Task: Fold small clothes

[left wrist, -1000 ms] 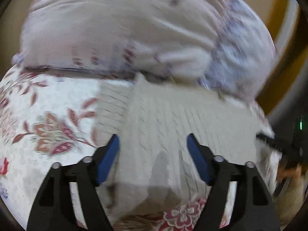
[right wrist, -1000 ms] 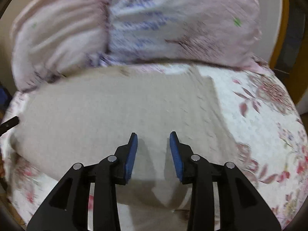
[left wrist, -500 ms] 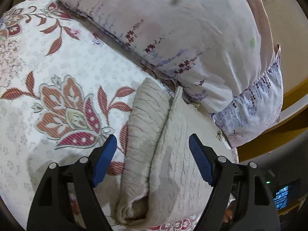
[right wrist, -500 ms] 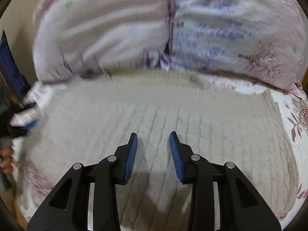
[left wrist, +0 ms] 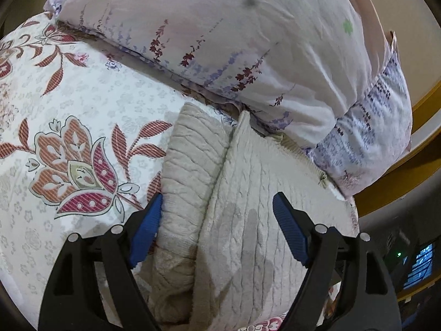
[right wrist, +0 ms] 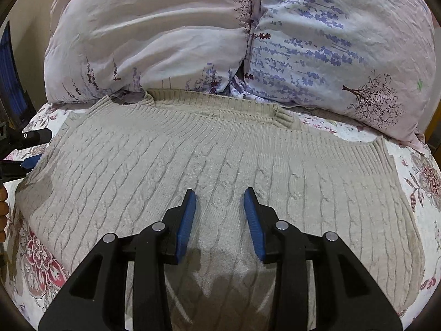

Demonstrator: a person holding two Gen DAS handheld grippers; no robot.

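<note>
A: What is lying under everything?

B: A floral bedsheet [left wrist: 82, 115] with red leaf motifs is covering the bed, and two lavender-print pillows [right wrist: 248, 35] are lying side by side at the far edge. A yellow-brown wooden frame [left wrist: 424, 102] is showing past the pillows in the left wrist view.

A: And the tongs?

B: The left gripper [left wrist: 217, 220] is standing wide open, gripping nothing; its left blue pad [left wrist: 146, 231] is sitting right at the folded edge of the beige cable-knit sweater [right wrist: 220, 171] (touching or just beside, I cannot tell). The right gripper [right wrist: 219, 215] is hanging partly open over the middle of the knit, holding nothing.

A: How is the sweater looking?

B: It is lying flat on the sheet, its ribbed neckline [right wrist: 215, 104] running along the pillows. One side is lying folded inward, forming a thick doubled strip [left wrist: 190, 165] in the left wrist view.
</note>
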